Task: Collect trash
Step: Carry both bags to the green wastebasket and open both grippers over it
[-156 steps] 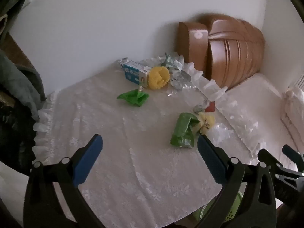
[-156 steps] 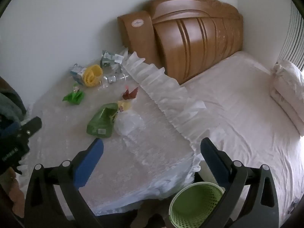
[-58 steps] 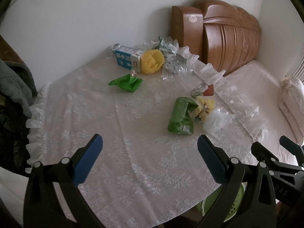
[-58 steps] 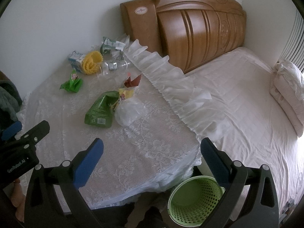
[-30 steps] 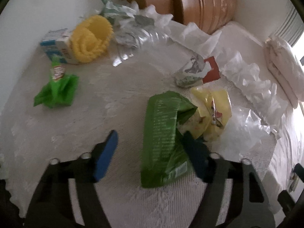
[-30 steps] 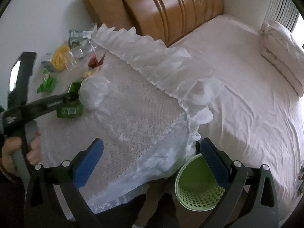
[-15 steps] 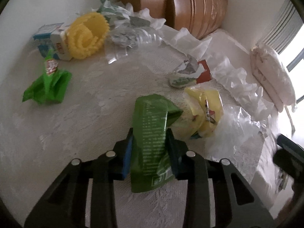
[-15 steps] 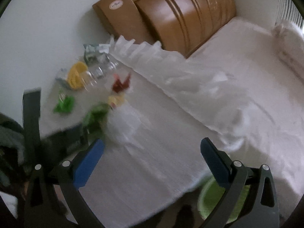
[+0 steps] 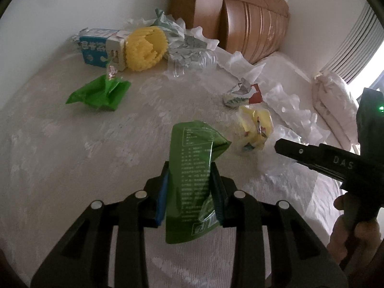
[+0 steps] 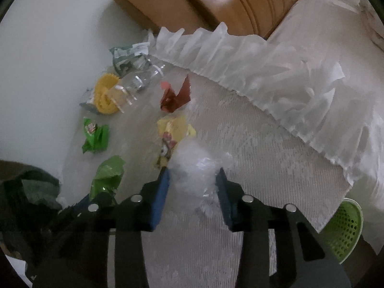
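Our left claw [image 9: 189, 192] has just clenched on the flat green foil snack bag [image 9: 192, 182] and raised it off the lace-covered table [image 9: 72, 156]. Our right claw [image 10: 192, 192] has just been closing around the crumpled clear plastic bag [image 10: 194, 175], gripping it. Both pieces look ready for the green perforated basket [image 10: 345, 228].

the letters "das" stand in pale print on the black body of the right gripper [image 9: 333, 162]. the green snack bag [image 9: 192, 180] and the blue-and-white carton [image 9: 100, 48] beside the yellow cup carry print too small to read.
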`<act>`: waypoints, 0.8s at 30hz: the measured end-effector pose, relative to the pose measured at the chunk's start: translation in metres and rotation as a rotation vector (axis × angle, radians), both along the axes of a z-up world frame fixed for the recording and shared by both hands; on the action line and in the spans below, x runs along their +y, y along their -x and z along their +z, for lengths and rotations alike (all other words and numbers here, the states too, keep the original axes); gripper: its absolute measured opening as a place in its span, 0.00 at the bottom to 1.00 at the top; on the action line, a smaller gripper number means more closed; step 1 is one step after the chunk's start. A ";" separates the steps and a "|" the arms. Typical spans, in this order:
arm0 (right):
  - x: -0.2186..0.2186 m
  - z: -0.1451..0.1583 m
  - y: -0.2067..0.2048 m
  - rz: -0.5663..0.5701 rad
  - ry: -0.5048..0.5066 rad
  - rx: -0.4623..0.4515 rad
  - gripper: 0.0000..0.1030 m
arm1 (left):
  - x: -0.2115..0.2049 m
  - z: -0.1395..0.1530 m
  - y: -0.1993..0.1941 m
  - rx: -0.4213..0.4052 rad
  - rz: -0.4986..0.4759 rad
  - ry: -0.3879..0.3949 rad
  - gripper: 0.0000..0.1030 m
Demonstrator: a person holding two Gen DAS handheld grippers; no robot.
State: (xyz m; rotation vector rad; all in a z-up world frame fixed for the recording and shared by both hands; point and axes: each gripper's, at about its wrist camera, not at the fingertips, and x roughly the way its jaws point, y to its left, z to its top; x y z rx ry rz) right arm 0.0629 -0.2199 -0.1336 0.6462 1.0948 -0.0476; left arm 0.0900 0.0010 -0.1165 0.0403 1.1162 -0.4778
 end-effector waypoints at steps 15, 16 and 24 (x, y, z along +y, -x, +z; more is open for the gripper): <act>-0.023 0.025 0.097 -0.029 0.145 0.020 0.36 | -0.014 0.027 0.060 -0.032 -0.140 0.001 0.30; -0.034 0.022 0.119 -0.052 0.170 0.048 0.37 | -0.024 0.030 0.069 -0.036 -0.178 0.008 0.30; -0.102 -0.070 0.222 -0.240 0.195 0.309 0.38 | -0.099 0.026 0.130 0.015 -0.449 0.020 0.30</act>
